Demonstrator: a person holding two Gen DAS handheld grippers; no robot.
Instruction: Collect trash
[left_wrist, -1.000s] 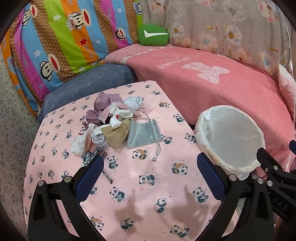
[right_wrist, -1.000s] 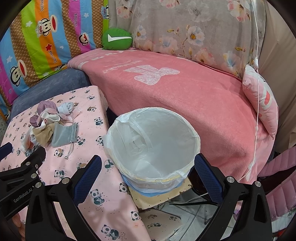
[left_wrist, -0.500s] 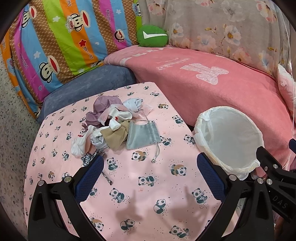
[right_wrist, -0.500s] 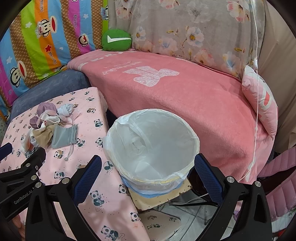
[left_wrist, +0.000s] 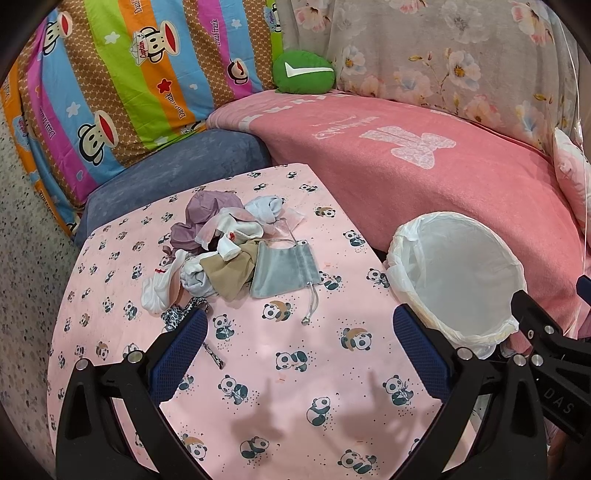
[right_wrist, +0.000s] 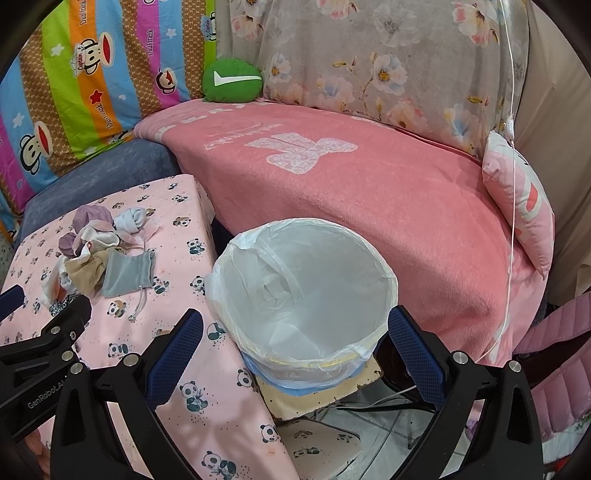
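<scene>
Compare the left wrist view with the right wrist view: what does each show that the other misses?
Left wrist only: the near part of the panda-print cloth, with the open left tool over it. Right wrist only: the blue bin base under the liner, the floor, and the open right tool framing the bin. Both: the fabric pile, grey drawstring pouch, white-lined bin, pink blanket and green cushion.

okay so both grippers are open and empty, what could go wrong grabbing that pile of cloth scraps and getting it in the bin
The pile is tangled, so a pinch may drag several pieces along. The grey pouch has a loose drawstring that might snag. The bin stands off the table edge, so pieces could drop in the gap.
</scene>
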